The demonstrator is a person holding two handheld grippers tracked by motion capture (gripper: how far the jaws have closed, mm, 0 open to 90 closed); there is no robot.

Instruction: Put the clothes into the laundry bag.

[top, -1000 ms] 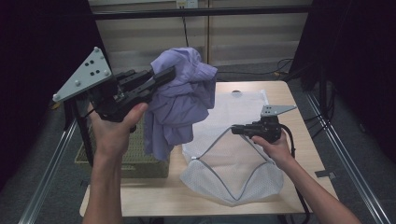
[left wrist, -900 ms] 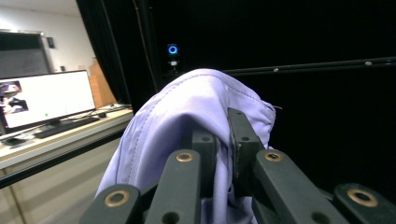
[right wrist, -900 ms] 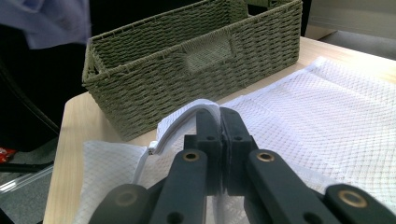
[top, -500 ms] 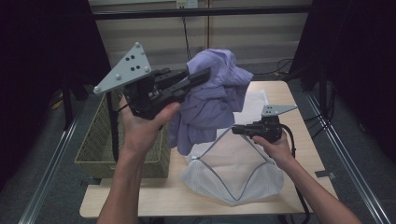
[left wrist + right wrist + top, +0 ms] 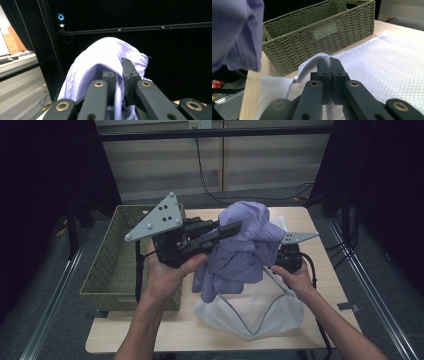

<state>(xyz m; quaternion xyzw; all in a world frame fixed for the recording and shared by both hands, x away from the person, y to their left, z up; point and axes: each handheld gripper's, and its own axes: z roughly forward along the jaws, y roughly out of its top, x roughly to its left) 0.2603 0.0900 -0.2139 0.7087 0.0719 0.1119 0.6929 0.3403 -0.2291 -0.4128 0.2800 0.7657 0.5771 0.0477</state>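
Note:
A lilac shirt (image 5: 245,245) hangs bunched in the air over the table, with my left gripper (image 5: 235,227) shut on its upper folds. In the left gripper view the cloth (image 5: 100,60) drapes over both jaws of my left gripper (image 5: 117,75). Below it lies a white mesh laundry bag (image 5: 250,312), its mouth lifted. My right gripper (image 5: 329,66) is shut on the bag's white rim (image 5: 312,63) and holds it up off the table. In the high view the shirt hides the tips of my right gripper (image 5: 280,257). The mesh bag (image 5: 387,57) spreads out flat behind the jaws.
A green woven basket (image 5: 112,265) stands on the left side of the wooden table (image 5: 165,330); it also fills the back of the right gripper view as the woven basket (image 5: 322,32). Metal rails run along both sides of the table. Dark curtains surround the area.
My left hand has carried the shirt to the right and lower, from beside the basket to above the bag's open mouth. The right hand has kept still, holding the bag rim.

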